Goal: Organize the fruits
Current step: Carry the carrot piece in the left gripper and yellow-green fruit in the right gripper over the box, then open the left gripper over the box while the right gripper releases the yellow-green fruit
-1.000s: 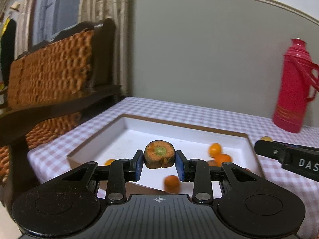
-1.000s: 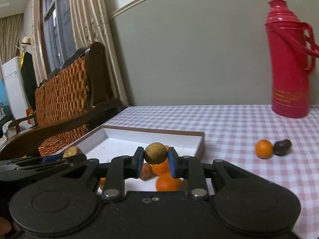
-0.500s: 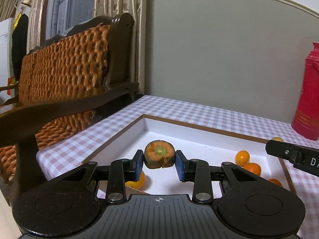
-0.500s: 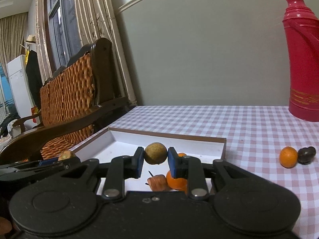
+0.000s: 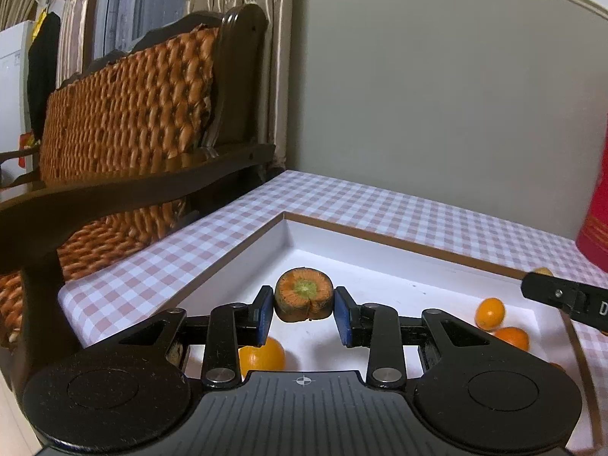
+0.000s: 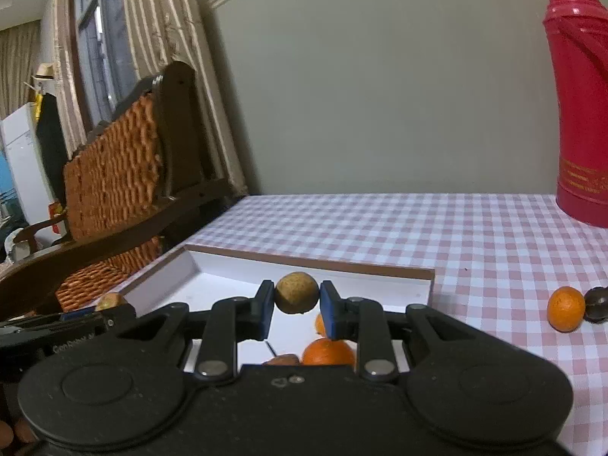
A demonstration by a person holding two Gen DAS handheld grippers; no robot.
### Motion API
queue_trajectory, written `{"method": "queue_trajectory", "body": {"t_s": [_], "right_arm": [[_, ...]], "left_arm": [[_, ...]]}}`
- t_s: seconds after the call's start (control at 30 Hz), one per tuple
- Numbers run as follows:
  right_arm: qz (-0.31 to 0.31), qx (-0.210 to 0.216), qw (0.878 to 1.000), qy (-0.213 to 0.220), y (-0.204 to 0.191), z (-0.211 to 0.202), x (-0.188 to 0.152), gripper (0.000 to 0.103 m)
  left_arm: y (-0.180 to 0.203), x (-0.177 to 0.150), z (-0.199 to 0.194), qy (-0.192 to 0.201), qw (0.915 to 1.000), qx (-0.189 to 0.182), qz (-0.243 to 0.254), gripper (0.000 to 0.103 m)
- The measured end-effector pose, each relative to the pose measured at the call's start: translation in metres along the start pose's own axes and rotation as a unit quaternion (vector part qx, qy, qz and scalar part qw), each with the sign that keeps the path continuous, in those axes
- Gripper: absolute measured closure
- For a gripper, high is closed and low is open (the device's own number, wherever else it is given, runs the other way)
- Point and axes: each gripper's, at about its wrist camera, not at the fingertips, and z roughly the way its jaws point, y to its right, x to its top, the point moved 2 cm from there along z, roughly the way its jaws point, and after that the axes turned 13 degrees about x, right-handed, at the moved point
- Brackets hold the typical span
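Observation:
My left gripper (image 5: pixel 304 311) is shut on a carrot stub (image 5: pixel 304 298) with its cut orange face toward the camera, held above the white tray (image 5: pixel 243 258). My right gripper (image 6: pixel 296 309) is shut on a round brown-yellow fruit (image 6: pixel 297 292), held over the same tray (image 6: pixel 380 266). Small oranges (image 5: pixel 490 313) lie in the tray, one (image 5: pixel 262 355) just under my left fingers, one (image 6: pixel 328 351) under my right fingers. An orange (image 6: pixel 565 308) and a dark fruit (image 6: pixel 596 304) lie on the checked cloth to the right.
A red thermos (image 6: pixel 581 106) stands at the back right of the table. A wicker-backed wooden chair (image 5: pixel 125 114) stands close to the table's left edge. The right gripper's body (image 5: pixel 566 296) shows at the right of the left wrist view.
Both grippers have moved left and forward over the tray, each still holding its item. The thermos has slid toward the right edge of both views.

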Motion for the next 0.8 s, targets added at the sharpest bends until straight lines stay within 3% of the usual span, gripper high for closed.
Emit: {"method": "queue_trajectory", "body": {"t_s": [0.07,0.1,0.13,0.17,0.23,0.3,0.37,0.6,0.8], "right_arm": [[0.003,-0.008,1.0,-0.017,0.004,0.009,-0.001,0.079],[0.005,-0.013,1.0,-0.023,0.007,0.012,-0.002,0.07],[0.008,-0.016,1.0,-0.019,0.008,0.012,-0.004,0.061],[0.01,-0.019,1.0,-0.009,0.009,0.01,-0.005,0.043],[0.005,-0.023,1.0,0.018,0.006,-0.001,-0.004,0.035],[0.001,-0.018,0.999,0.034,0.005,-0.007,-0.001,0.027],[0.003,-0.01,0.998,0.059,0.004,-0.017,0.001,0.017],[-0.027,0.001,0.996,0.088,-0.002,-0.035,0.005,0.007],[-0.03,-0.002,0.996,0.084,0.001,-0.041,0.002,0.006]], "left_arm": [[0.005,0.001,0.011,-0.01,0.9999,0.0,0.01,0.068],[0.007,0.0,0.016,-0.017,0.9998,0.005,0.012,0.068],[0.009,-0.001,0.02,-0.029,0.9994,0.01,0.015,0.058],[0.009,0.0,0.022,-0.037,0.9991,0.012,0.015,0.031],[0.008,0.002,0.01,-0.004,0.9998,0.021,0.005,0.001],[0.007,0.007,-0.005,0.04,0.9988,0.026,0.008,0.0],[0.006,0.009,-0.013,0.053,0.9983,0.022,0.006,0.0],[0.006,0.006,-0.024,0.043,0.999,0.012,0.002,0.0],[0.007,0.003,-0.028,0.039,0.9992,0.011,0.006,0.0]]}}
